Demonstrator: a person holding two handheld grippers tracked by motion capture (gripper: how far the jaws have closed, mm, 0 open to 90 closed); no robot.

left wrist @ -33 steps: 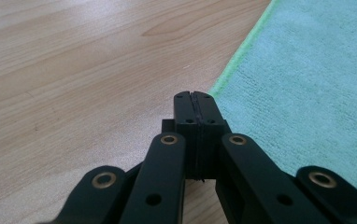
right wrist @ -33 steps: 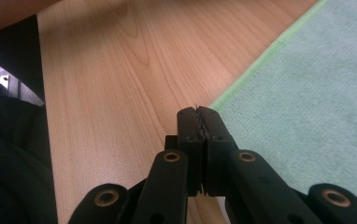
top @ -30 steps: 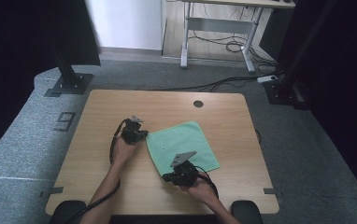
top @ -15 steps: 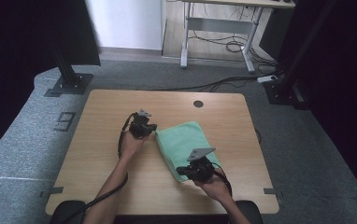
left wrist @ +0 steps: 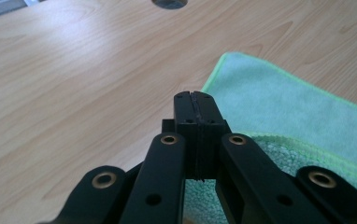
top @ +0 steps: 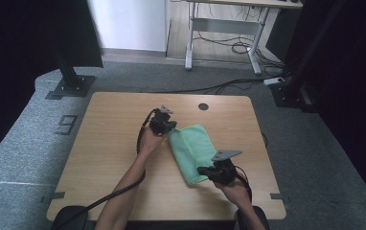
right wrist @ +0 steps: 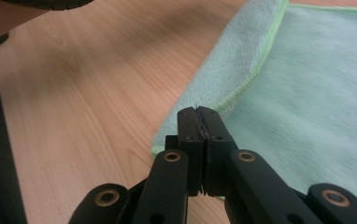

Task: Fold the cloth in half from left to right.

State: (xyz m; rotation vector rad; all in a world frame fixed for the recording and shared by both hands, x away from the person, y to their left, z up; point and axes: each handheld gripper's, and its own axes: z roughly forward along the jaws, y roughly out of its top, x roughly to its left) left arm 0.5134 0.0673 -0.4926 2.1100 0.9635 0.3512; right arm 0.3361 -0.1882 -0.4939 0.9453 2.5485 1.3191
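two claws pinched on green cloth (top: pixel 190 148), left claw (top: pixel 167 128) far corner, right claw (top: pixel 204 171) near corner, wooden table (top: pixel 109 143)

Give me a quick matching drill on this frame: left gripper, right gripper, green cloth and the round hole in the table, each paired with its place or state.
Things:
1. left gripper
2. right gripper
3. green cloth
4. round hole

Places or states:
A. in the tabletop near the far edge
B. jaws shut at the cloth's far corner
C. folded over, lying between the two grippers
D. jaws shut at the cloth's near corner

Pairs: 1-B, 2-D, 3-C, 4-A
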